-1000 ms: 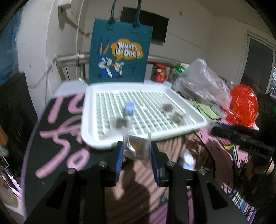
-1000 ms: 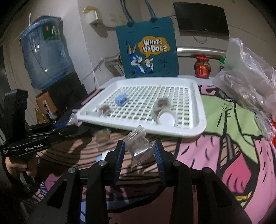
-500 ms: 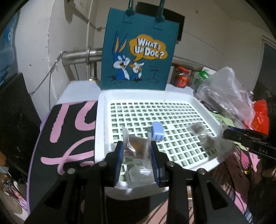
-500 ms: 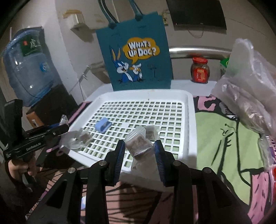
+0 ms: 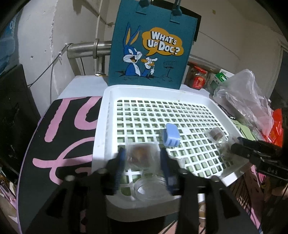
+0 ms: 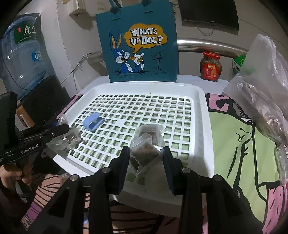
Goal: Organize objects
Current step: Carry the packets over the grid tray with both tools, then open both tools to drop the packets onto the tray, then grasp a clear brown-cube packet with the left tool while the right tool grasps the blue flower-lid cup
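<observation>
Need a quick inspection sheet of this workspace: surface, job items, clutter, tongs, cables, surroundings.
Surface: table under a cartoon-print cloth; white perforated tray on it.
Job's things: two small clear packets with brown contents, one between the left pads, one between the right pads, both over the tray; a blue clip and another packet lie in the tray.
Clutter: clear plastic bag, red-lidded jar, orange bag.
Tongs: left tongs and right tongs have both just been opening; pads stand off the packets.
Cables: thin wire along the wall.
Surroundings: teal cartoon tote, water jug, wall screen.
</observation>
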`<state>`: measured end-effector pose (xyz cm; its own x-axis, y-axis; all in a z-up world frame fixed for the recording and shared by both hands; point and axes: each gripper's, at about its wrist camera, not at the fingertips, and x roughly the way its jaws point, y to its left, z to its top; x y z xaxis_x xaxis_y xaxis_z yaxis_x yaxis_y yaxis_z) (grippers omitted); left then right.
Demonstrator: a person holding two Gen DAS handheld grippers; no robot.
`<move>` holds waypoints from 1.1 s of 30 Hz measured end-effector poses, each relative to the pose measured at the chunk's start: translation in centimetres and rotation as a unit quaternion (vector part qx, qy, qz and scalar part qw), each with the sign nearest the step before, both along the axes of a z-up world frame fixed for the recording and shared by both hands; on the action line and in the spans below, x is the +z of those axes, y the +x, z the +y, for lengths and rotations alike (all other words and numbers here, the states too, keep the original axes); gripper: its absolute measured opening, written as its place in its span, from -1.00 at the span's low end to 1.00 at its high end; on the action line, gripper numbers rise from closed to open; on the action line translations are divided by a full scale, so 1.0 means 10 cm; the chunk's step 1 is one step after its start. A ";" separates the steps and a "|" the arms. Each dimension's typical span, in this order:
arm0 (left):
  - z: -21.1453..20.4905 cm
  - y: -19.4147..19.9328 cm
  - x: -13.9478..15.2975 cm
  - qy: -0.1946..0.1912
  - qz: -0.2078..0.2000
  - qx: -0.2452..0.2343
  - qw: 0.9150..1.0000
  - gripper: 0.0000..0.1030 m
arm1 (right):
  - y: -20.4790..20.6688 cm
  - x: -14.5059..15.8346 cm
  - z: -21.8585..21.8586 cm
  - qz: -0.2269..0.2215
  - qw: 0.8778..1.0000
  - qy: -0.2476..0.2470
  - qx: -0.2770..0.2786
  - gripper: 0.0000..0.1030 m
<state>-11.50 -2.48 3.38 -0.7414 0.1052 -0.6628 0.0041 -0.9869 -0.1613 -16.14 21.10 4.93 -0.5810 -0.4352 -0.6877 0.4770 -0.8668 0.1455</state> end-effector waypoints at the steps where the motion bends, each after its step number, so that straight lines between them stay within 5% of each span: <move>1: -0.02 0.01 0.01 0.004 0.002 0.002 1.000 0.27 | 0.01 0.01 0.01 0.001 1.000 -0.003 -0.002 0.01; 8: -0.04 0.19 0.24 0.029 0.037 -0.016 0.999 0.52 | 0.24 0.33 0.12 0.041 0.998 -0.040 -0.017 0.45; 17: -0.03 0.64 0.64 0.029 0.085 -0.045 0.995 0.52 | 0.86 0.69 0.25 0.096 0.993 -0.073 0.009 0.58; 24: 0.11 0.91 0.54 0.032 0.053 -0.085 0.994 0.52 | 1.14 0.53 0.25 0.067 0.994 -0.073 0.042 0.59; 33: 0.39 0.96 0.16 0.014 -0.010 -0.127 0.992 0.51 | 1.24 0.03 -0.04 0.009 0.993 -0.005 0.115 0.59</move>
